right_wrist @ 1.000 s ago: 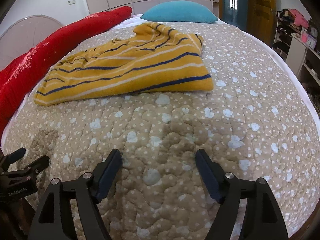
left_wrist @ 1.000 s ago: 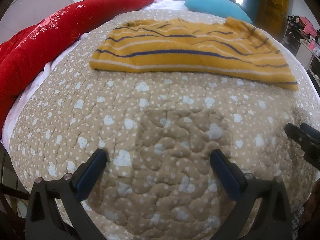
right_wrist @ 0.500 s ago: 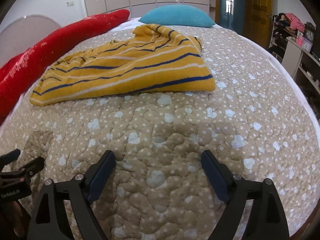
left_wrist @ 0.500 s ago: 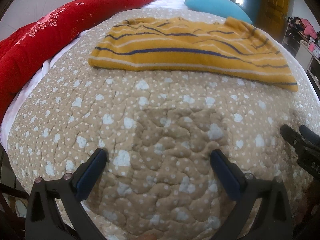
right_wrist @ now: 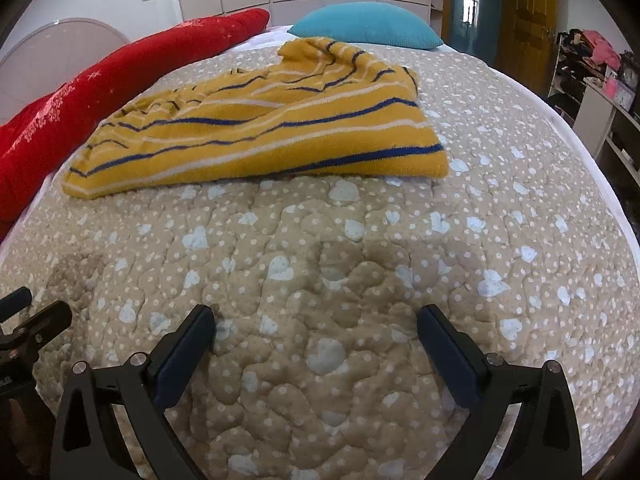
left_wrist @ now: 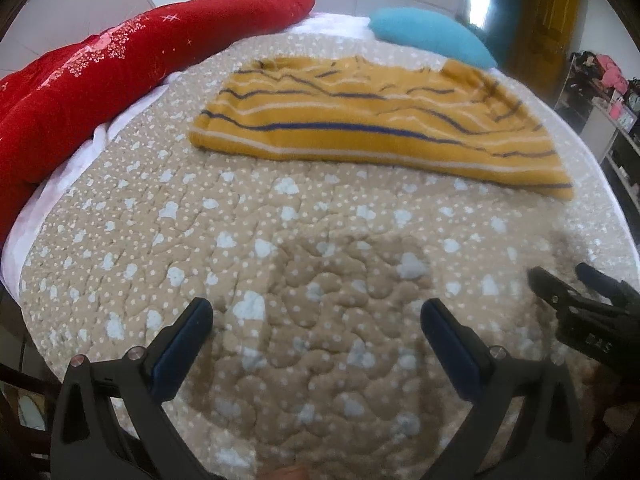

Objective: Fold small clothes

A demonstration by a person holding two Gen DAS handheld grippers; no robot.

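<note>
Mustard-yellow knitted garment with blue and white stripes (right_wrist: 256,128) appeared partly folded on the quilted beige bed (right_wrist: 500,208).
Left claw (left_wrist: 316,320) and right claw (right_wrist: 316,320) were spread, empty, well short of it.

From the foot of the bed, a broad stretch of the beige quilt (right_wrist: 360,264) lies bare between the two wide-open grippers and the near hem of the yellow striped garment (right_wrist: 272,132), so either one could travel straight forward over it. The left gripper (left_wrist: 316,316) and right gripper (right_wrist: 316,320) hover side by side near each other, each a possible obstacle to the other's sideways reach. Along the left flank the long red bolster (left_wrist: 100,76) walls off that edge, close to the garment's left end. Beyond the garment sits a teal pillow (right_wrist: 366,26). The quilt to the garment's right is open.
</note>
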